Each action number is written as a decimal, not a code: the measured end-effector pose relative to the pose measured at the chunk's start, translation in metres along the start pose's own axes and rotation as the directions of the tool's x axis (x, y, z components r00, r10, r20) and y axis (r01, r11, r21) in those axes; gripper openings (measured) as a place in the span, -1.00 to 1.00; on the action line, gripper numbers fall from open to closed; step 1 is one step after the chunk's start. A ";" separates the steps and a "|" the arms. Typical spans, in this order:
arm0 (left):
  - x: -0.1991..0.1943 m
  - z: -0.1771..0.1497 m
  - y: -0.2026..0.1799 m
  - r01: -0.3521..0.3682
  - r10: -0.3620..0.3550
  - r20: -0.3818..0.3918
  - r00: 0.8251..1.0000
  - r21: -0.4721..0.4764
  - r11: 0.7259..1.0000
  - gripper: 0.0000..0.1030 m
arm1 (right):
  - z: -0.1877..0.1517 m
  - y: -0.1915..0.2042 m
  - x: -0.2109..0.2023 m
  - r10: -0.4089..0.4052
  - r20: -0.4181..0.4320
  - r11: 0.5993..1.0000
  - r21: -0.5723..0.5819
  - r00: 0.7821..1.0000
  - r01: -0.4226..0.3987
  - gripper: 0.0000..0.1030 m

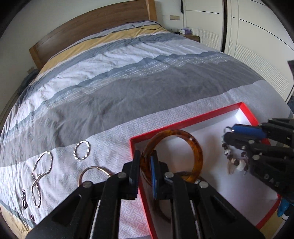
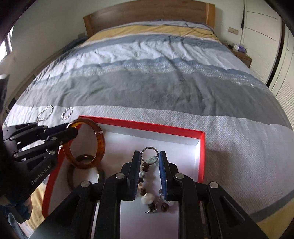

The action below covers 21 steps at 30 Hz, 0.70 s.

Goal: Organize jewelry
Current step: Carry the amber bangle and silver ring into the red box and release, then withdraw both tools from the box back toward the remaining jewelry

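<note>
left gripper pinching amber bangle over red box, right gripper pinching beaded bracelet

I am in a home bedroom. Ahead of my grippers stretches a made bed under a striped grey, blue, white and yellow duvet, ending at a wooden headboard. Beyond and to the right stand a bedside table and white louvred wardrobe doors.

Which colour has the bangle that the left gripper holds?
Mottled amber-brown bangle, clearest in the right wrist view.
</note>
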<state>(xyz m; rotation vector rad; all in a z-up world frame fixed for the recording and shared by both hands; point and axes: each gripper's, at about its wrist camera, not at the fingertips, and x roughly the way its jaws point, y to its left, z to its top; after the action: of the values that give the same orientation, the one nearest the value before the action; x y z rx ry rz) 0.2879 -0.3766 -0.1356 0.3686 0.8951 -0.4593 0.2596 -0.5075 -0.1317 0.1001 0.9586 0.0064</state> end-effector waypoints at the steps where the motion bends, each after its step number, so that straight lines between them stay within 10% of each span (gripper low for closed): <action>1: 0.004 -0.001 0.001 0.005 -0.006 -0.008 1.000 -0.008 1.000 -0.81 | 0.000 0.001 0.003 -0.005 -0.009 1.000 -0.013 1.000 0.005 -0.61; 21: 0.003 -0.005 0.007 0.051 -0.051 -0.007 0.999 -0.054 0.997 -0.78 | 0.006 0.001 -0.014 -0.088 -0.010 0.995 -0.052 0.996 0.087 -0.28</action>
<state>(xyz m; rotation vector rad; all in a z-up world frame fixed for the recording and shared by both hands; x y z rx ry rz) 0.2903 -0.3686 -0.1400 0.2994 0.9252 -0.4802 0.2564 -0.5075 -0.1169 0.0106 0.9738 -0.0492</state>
